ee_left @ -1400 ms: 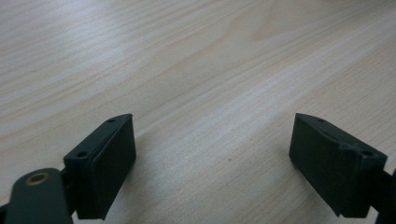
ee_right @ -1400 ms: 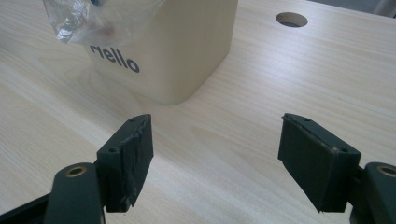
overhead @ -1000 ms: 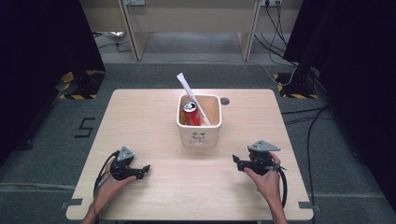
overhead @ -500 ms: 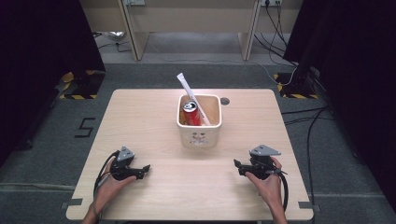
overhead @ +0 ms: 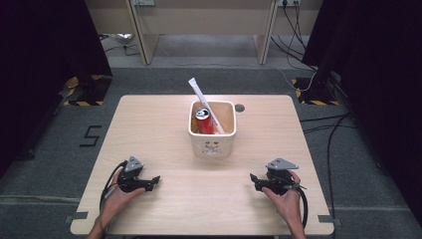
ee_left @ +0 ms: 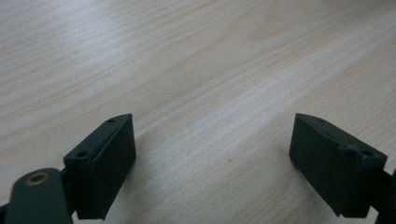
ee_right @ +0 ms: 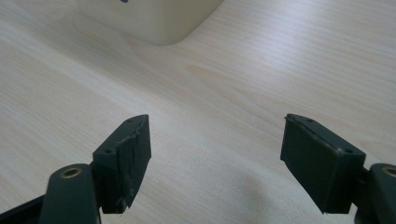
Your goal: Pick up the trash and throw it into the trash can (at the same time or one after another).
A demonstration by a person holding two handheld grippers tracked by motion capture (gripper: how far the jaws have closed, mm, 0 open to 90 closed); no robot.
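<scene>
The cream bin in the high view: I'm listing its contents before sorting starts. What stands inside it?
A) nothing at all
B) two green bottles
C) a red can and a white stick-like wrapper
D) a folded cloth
C: in the high view the cream bin holds a red can standing upright, with a long white wrapper leaning across it and poking out above the back rim.

The high view looks forward and down over the whole bench (overhead: 164, 129). Both gripper views sit close above that benchtop, facing along it.
</scene>
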